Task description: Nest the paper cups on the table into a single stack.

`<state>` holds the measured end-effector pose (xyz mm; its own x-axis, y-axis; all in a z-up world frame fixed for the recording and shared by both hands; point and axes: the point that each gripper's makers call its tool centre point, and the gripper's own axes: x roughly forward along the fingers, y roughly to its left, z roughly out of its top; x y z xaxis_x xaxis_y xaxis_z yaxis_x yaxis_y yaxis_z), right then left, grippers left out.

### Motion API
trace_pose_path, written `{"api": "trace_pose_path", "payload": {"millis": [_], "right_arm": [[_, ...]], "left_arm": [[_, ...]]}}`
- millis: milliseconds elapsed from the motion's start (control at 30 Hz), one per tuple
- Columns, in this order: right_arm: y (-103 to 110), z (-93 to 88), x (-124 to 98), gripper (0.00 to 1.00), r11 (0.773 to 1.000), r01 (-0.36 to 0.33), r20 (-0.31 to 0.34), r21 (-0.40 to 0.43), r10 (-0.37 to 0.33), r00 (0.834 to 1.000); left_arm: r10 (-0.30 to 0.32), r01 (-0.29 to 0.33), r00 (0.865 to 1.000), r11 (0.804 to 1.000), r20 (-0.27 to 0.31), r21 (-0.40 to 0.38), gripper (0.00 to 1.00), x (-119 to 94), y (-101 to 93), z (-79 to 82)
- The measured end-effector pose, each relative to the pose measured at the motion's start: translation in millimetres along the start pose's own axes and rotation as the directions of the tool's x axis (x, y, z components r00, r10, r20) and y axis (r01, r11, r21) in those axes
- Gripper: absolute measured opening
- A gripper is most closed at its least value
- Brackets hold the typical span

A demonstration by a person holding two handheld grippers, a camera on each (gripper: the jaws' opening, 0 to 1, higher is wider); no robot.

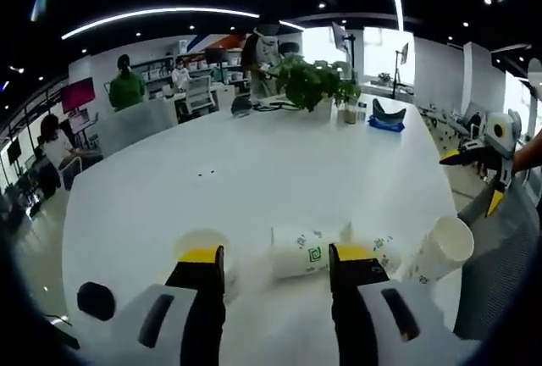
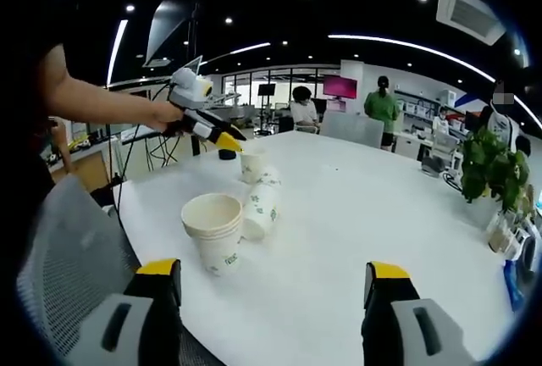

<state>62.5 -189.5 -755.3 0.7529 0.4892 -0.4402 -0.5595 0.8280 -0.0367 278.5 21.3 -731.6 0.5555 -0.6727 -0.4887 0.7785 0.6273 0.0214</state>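
**Paper cups: handling properties and grip points**

The partial stack (image 2: 213,230) stands upright near the table's edge, mouth up, with several rims showing one inside another. Just beside it a loose cup (image 2: 262,209) lies on its side. In the left gripper view two cups lie on their sides: the near lying cup (image 1: 301,252) and the far lying cup (image 1: 381,247). A single upright cup (image 2: 251,163) stands further along. All rest on the white table (image 1: 254,171).

Handling judgement: the cups appear to be thin, light paper. The wall is likely to dent under a hard squeeze, and a cup on its side will probably roll when nudged. The rolled rim is the stiffest part. The recommended hold is across the wall just below the rim, with light pressure. A side-lying cup must be turned mouth-up before nesting.

The left gripper (image 1: 276,253) hovers low over the table with its jaws spread and nothing between the pads. The near lying cup sits beyond the gap, and the upright cup is close to one jaw.

The right gripper (image 2: 273,270) is held back from the stack with its jaws wide apart and unloaded.

A chair (image 2: 68,247) stands at the table's edge. A potted plant (image 1: 313,82) stands well apart from the cups.
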Motion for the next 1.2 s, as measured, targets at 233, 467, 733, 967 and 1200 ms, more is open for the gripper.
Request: {"api": "trace_pose_path", "payload": {"millis": [233, 467, 733, 967, 1200], "right_arm": [[-1, 0.2, 0, 0.9, 1.0, 0.01, -0.001, 0.001, -0.01, 1.0], [-2, -1.2, 0, 0.9, 1.0, 0.012, -0.006, 0.0, -0.012, 1.0], [-1, -1.7, 0, 0.9, 1.0, 0.011, -0.01, -0.005, -0.011, 1.0], [-3, -1.9, 0, 0.89, 1.0, 0.019, -0.009, -0.005, -0.019, 1.0], [-2, -2.6, 0, 0.89, 1.0, 0.013, -0.014, -0.007, -0.013, 1.0]], "left_arm": [[0.011, -0.01, 0.998, 1.0, -0.062, 0.016, 0.36, 12, 16.9, -9.8], [0.016, -0.01, 0.992, 0.999, -0.124, 0.052, 0.26, 16, 24.4, -17.8], [-0.003, 0.016, 0.984, 0.997, -0.18, 0.072, 0.19, 29, 34.2, -31.1], [-0.006, 0.021, 0.98, 0.997, -0.201, 0.074, 0.09, 32, 34.7, -35.1], [-0.012, 0.029, 0.977, 0.997, -0.212, 0.078, 0.05, 35, 39.7, -37.6]]}}
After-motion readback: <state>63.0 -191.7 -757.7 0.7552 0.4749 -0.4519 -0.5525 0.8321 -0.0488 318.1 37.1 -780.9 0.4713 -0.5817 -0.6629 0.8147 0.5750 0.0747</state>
